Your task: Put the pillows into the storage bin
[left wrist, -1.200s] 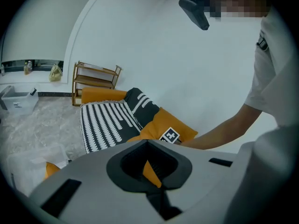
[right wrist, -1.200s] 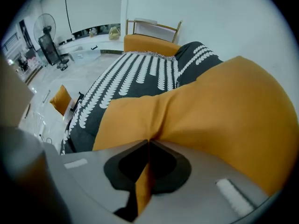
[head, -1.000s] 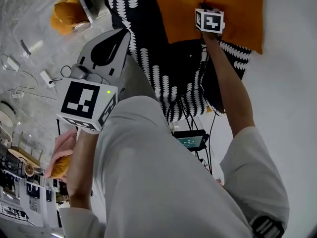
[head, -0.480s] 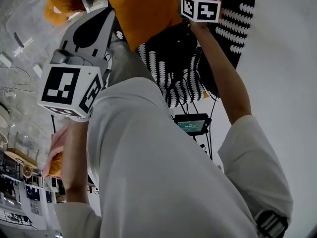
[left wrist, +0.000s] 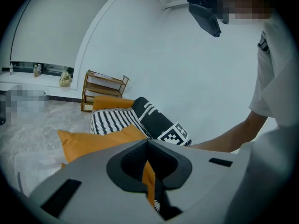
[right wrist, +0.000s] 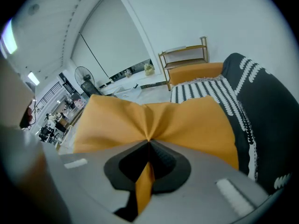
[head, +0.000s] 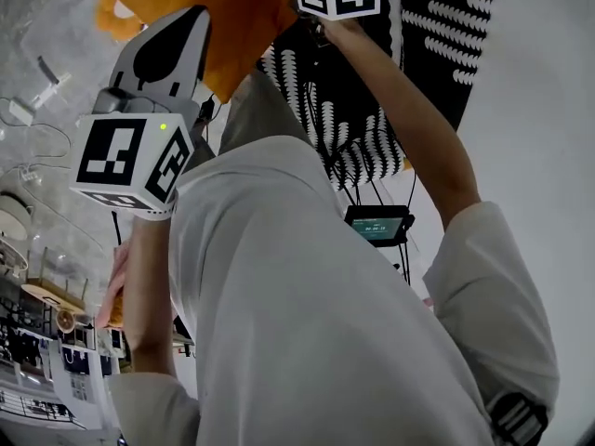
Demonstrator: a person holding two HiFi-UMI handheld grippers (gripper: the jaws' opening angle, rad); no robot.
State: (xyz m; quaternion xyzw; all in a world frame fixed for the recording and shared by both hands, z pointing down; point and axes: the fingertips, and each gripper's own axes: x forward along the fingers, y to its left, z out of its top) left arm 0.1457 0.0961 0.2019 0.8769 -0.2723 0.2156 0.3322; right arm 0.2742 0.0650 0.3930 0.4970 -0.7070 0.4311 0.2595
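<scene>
My right gripper [right wrist: 148, 142] is shut on a pinched fold of an orange pillow [right wrist: 187, 120], which hangs lifted off the pile; a strip of its fabric runs down between the jaws. In the head view this pillow [head: 232, 17] is at the top, above my left gripper [head: 186, 26]. In the left gripper view the left gripper's [left wrist: 148, 142] jaw tips meet, and the orange pillow [left wrist: 93, 141] lies just beyond them. Black-and-white patterned pillows [head: 372, 91] [left wrist: 117, 120] [right wrist: 210, 90] lie beneath. No storage bin shows.
Another orange pillow [right wrist: 191, 71] lies behind the patterned ones, in front of a wooden shelf [right wrist: 184, 52] [left wrist: 103, 85] at the white wall. A small screen device [head: 376, 226] with cables hangs at the person's waist. Cables [head: 28, 110] lie on the pale floor at left.
The right gripper has carried the orange pillow up off the patterned pillows and leftward across the head view. The left gripper has shifted left and now sits under the pillow's edge.
</scene>
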